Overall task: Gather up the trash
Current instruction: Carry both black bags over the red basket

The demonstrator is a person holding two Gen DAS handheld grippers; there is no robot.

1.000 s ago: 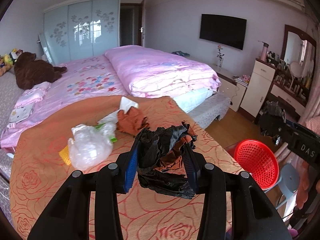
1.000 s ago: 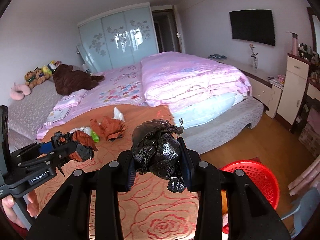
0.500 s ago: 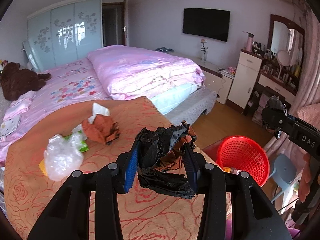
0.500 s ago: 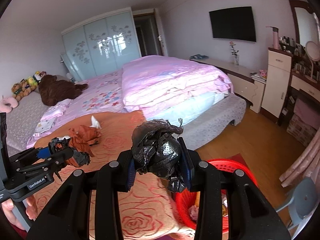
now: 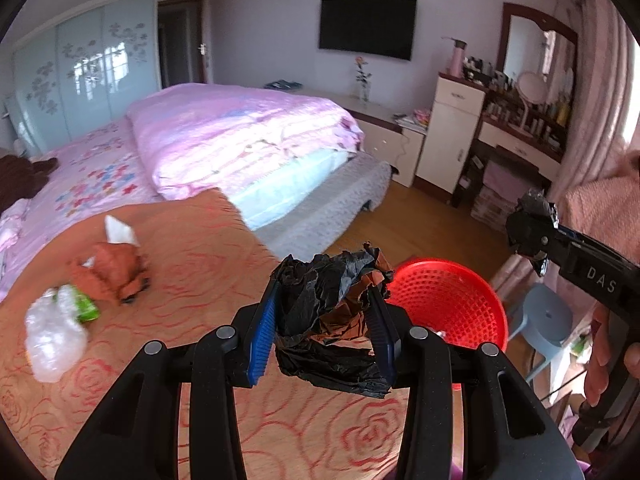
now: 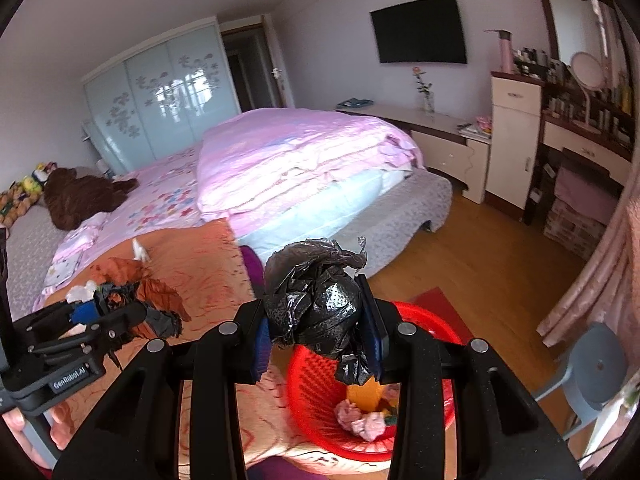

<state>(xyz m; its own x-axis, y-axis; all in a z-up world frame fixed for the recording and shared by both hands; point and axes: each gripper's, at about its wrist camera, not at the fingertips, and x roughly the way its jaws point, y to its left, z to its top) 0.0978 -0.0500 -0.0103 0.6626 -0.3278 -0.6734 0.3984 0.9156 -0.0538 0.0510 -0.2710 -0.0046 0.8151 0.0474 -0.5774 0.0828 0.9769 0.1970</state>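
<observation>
Both hands have swung away from the bed toward the red basket (image 6: pixel 436 334), which now sits right under the right gripper (image 6: pixel 318 320) and just past the left gripper (image 5: pixel 324 312). Each gripper is clamped on its own wad, the right on a black plastic bag (image 6: pixel 316 300), the left on a black-and-brown crumpled wad (image 5: pixel 332 296), held high so they can drop in. More litter, an orange wrapper (image 5: pixel 114 266) and a clear bag (image 5: pixel 52 334), waits on the orange cloth (image 5: pixel 208 248) off to the left gripper's left.
</observation>
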